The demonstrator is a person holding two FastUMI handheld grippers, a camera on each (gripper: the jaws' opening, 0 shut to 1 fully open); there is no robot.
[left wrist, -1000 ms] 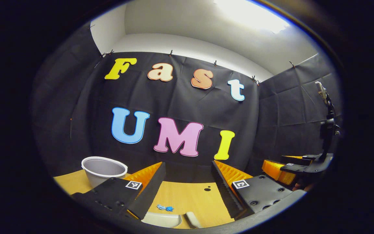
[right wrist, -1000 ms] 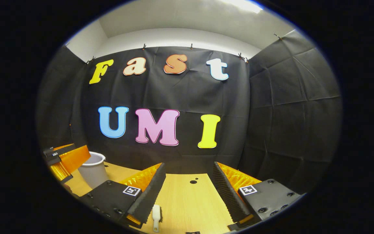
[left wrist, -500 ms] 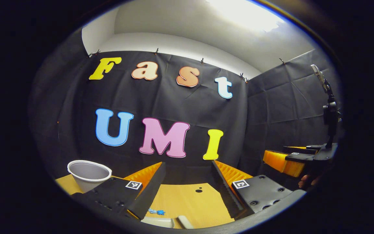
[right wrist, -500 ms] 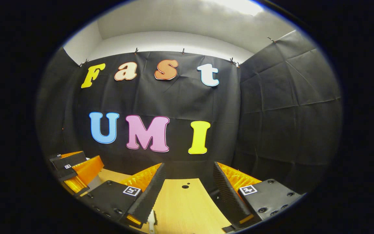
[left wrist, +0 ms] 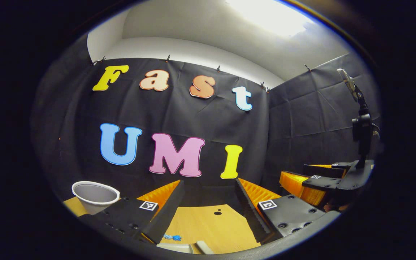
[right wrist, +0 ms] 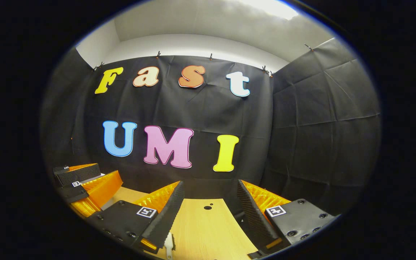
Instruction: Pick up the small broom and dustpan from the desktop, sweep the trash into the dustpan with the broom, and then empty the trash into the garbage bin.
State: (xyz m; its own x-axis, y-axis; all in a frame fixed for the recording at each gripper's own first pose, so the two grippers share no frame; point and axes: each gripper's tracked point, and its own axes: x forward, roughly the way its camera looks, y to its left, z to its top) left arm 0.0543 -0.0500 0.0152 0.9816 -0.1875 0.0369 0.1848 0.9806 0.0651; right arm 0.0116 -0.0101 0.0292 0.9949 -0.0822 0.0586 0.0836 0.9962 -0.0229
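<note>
Both sets of fingers spread wide open above the desk, holding nothing: left gripper, right gripper. Small broom low on the desk by the right gripper's left finger, long way pointing away toward the wall. White dustpan and blue trash low under the left gripper, garbage bin standing far left.

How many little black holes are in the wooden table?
2 holes show, close together on the wooden table, far side, between the left gripper's fingers. More may be hidden.
</note>
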